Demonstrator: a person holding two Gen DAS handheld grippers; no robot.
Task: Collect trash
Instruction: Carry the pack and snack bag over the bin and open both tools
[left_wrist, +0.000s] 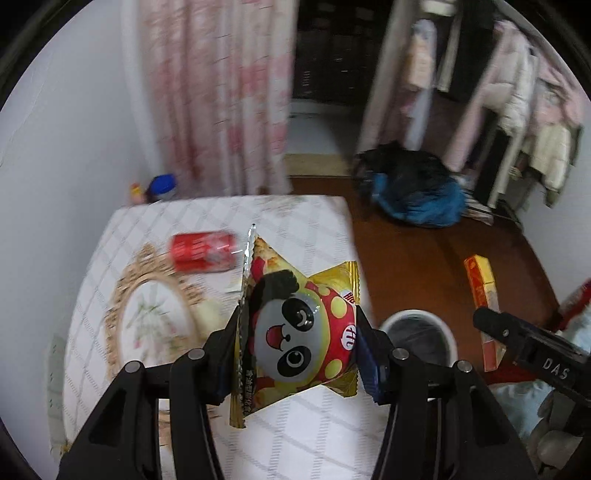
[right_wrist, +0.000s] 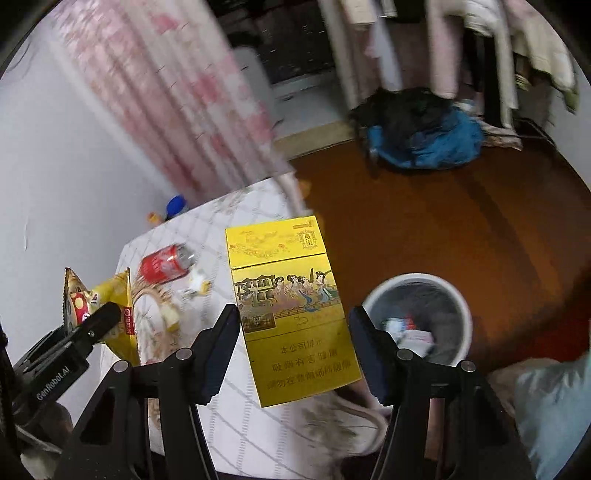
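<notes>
Both claws are carrying trash: left claw (left_wrist: 297, 349) gripping a snack packet (left_wrist: 295, 328), right claw (right_wrist: 293, 349) gripping a yellow carton (right_wrist: 291, 314), beside the part-filled bin (right_wrist: 419, 317); a red can (left_wrist: 204, 251) is lying uncollected on the counter (left_wrist: 303, 424).

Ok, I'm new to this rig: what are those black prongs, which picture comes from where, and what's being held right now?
The prongs are the fingers of two hand-held grippers; a person carries one in each hand. Each picture comes from a fisheye camera on one gripper, looking along its fingers. In the left wrist view, the left gripper clamps a panda snack packet. In the right wrist view, the right gripper holds a yellow box. On the cloth-covered table lies a red can on its side. A white bin stands on the floor beside it.
</notes>
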